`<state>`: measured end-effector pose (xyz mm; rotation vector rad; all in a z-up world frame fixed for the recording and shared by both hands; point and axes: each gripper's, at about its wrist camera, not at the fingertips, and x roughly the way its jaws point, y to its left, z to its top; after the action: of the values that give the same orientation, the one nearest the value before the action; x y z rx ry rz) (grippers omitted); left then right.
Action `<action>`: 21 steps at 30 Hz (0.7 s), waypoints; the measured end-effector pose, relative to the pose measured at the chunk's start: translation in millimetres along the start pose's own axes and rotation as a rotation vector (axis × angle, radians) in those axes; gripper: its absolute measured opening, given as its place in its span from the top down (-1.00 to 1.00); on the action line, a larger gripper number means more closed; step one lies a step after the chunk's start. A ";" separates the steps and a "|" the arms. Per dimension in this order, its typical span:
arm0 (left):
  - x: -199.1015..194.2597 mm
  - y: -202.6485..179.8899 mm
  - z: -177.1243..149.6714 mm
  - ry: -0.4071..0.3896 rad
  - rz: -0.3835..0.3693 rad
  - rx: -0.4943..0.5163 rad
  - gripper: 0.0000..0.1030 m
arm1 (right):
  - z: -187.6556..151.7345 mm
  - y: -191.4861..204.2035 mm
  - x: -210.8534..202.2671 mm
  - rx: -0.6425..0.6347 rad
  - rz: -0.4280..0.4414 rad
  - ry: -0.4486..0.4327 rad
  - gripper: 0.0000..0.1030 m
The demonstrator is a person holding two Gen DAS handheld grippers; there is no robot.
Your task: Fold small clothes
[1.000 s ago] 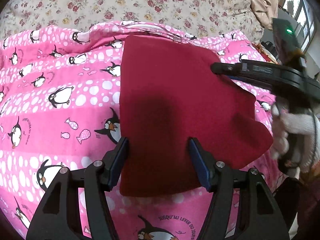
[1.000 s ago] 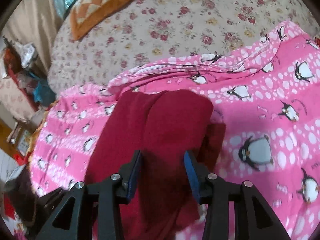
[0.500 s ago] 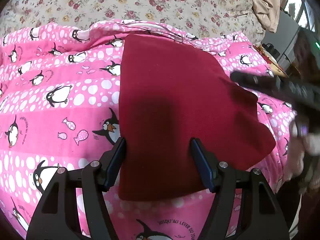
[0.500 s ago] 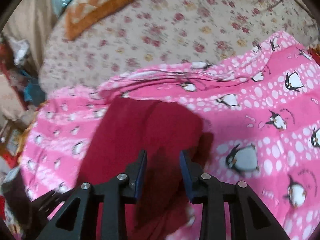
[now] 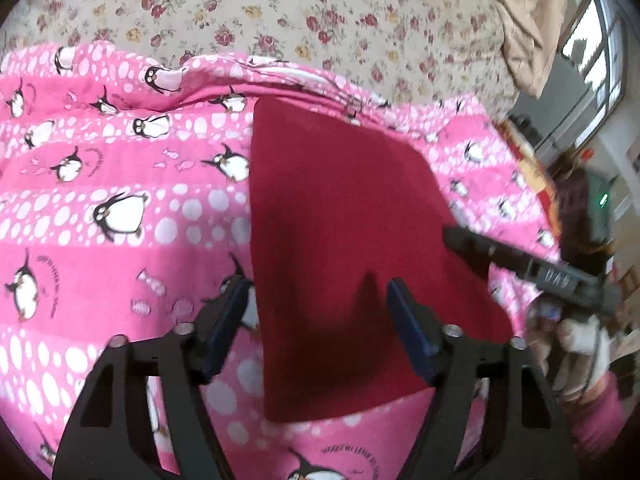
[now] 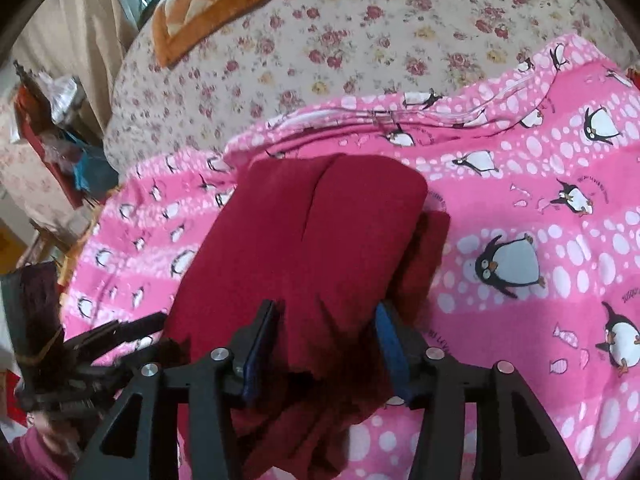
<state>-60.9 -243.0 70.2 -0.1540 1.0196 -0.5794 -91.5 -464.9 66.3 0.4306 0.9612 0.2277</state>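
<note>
A dark red folded garment (image 5: 344,232) lies flat on the pink penguin blanket (image 5: 120,208). My left gripper (image 5: 316,308) is open just above the garment's near left edge, jaws wide apart, holding nothing. The right gripper (image 5: 520,264) shows at the garment's right side in this view. In the right wrist view the garment (image 6: 320,240) is folded in layers with a centre seam, and my right gripper (image 6: 326,336) is open with the near cloth bunched between its blue pads (image 6: 390,356). The left gripper (image 6: 120,332) shows at the lower left.
A floral bedsheet (image 5: 280,12) lies beyond the blanket. An orange checked pillow (image 6: 224,4) rests at the far side. A window (image 5: 596,52) and cluttered furniture (image 6: 52,128) stand at the bed's edges. A hand in a pink sleeve (image 5: 588,376) holds the right gripper.
The right gripper has drawn back from over the garment toward its right edge. The left gripper has shifted slightly left, so the garment's left edge sits between its jaws.
</note>
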 end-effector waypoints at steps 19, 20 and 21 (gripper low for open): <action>64.7 24.8 32.0 0.114 -0.145 -0.113 -0.65 | 14.8 -29.4 45.9 0.106 0.168 0.000 -0.54; 66.8 24.6 33.2 0.114 -0.147 -0.116 -0.66 | 15.6 -29.3 48.3 0.104 0.181 -0.003 -0.58; 68.4 24.9 33.5 0.115 -0.147 -0.118 -0.66 | 16.4 -28.9 50.7 0.101 0.189 -0.004 -0.58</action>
<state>3.3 -262.6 26.5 -0.3045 1.1608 -0.6674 -49.7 -475.9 23.8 0.6152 0.9314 0.3504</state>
